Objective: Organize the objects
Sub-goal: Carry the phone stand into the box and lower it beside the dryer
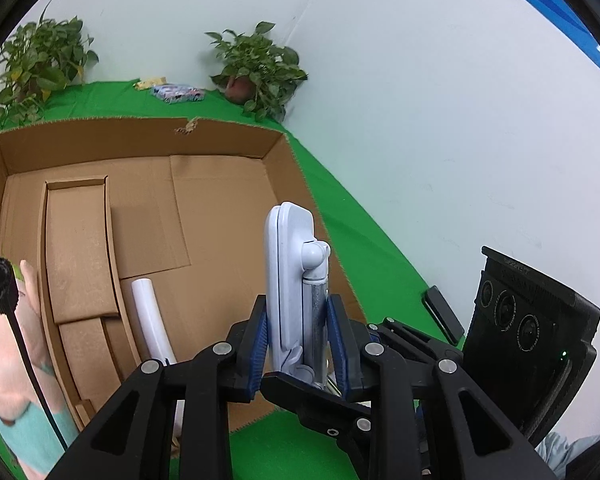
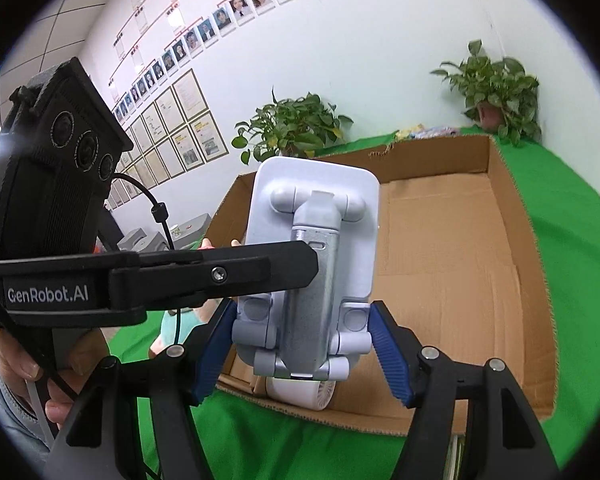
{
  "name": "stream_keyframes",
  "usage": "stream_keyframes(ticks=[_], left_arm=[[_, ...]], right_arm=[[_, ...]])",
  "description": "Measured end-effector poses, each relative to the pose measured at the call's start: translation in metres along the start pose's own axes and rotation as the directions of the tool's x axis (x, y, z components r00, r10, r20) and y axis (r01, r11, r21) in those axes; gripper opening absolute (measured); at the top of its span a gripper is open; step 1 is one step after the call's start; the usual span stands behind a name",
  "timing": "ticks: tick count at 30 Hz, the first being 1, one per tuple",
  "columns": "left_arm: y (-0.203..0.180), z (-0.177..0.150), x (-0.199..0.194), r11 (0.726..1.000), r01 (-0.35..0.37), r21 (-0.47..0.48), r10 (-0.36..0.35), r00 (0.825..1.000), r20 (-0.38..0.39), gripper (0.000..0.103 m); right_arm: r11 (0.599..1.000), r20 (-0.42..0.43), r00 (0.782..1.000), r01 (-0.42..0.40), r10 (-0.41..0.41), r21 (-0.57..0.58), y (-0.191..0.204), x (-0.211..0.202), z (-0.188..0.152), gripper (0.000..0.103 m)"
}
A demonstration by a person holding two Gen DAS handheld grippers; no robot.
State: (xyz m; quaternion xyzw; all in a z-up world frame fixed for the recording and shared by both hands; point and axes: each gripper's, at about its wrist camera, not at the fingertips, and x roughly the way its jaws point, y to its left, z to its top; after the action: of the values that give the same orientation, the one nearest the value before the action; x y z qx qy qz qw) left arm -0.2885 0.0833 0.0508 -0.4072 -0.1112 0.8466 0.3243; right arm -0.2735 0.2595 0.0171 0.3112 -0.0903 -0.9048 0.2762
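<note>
Both grippers clamp one folding phone stand (image 1: 296, 280) above the cardboard box (image 1: 220, 136): the left gripper (image 1: 300, 344) pinches its metal stem, the right gripper (image 2: 304, 344) its hinged base. If either pulls unevenly, the hinges may fold and the stand may slip

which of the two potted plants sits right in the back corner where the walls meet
The leafy green plant in the reddish-brown pot, beyond the brown cardboard box's far right corner. The other leafy potted plant stands further left along the back wall, away from the corner.
</note>
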Motion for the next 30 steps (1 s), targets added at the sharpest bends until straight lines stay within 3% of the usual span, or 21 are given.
stream_keyframes(ticks=[9,19,30], left_arm=[[0.033,-0.001,0.035,0.998,-0.022,-0.053,0.019,0.998,-0.063,0.024],[0.064,-0.023,0.087,0.991,-0.036,-0.131,0.014,0.987,-0.160,0.024],[0.084,-0.043,0.132,0.974,-0.106,-0.198,0.050,0.962,-0.270,0.025]], right_arm=[[0.998,-0.090,0.995,-0.033,0.038,0.056,-0.018,0.030,-0.002,0.066],[0.987,-0.218,0.973,-0.044,0.077,0.155,-0.045,0.056,-0.027,0.066],[0.968,-0.344,0.930,-0.041,0.127,0.247,-0.073,0.081,-0.052,0.065]])
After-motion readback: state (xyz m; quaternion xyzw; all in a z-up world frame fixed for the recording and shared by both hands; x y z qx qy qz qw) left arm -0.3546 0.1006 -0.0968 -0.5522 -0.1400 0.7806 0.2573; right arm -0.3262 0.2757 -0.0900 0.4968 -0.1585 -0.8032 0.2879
